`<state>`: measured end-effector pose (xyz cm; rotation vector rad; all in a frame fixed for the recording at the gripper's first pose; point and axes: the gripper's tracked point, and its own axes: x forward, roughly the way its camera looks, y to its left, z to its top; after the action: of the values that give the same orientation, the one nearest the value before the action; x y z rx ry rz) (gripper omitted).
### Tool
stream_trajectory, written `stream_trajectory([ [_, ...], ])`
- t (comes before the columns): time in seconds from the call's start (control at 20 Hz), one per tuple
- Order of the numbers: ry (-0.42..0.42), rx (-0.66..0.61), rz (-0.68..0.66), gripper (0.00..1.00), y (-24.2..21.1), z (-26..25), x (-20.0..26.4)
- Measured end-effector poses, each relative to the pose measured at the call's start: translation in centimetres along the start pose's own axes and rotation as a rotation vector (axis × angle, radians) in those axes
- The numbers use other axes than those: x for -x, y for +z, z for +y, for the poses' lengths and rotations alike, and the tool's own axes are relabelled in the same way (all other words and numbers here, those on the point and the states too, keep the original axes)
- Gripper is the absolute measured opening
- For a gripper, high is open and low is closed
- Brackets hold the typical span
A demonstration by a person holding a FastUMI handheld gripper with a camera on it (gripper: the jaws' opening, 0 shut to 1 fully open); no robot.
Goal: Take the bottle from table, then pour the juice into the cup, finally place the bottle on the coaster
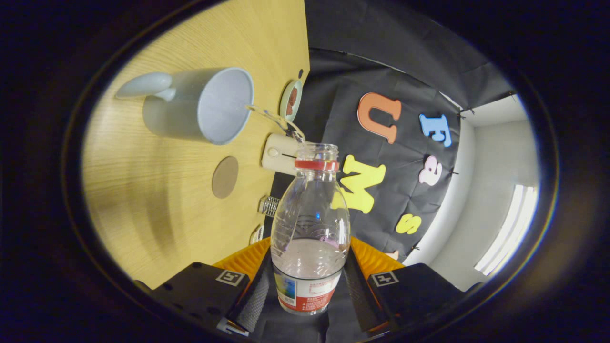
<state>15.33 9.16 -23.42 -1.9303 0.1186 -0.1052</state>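
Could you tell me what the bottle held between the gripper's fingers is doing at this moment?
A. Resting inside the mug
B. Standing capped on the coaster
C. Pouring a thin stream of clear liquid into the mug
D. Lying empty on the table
C: the gripper is shut on the bottle, which is tipped with its cap off, and a thin clear stream arcs from its mouth into the mug on the table.

This is a recording booth inside a plain room: black cloth [381, 76] hangs as a wall behind a wooden table [143, 200], with white walls [495, 157] and a bright window [510, 228] beyond it.
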Motion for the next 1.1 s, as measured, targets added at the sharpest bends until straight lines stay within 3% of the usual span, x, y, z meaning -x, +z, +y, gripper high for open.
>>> stream_trajectory([
  [1.1, -0.031, 0.054, 0.018, 0.81, -0.4, -1.4, 0.6],
])
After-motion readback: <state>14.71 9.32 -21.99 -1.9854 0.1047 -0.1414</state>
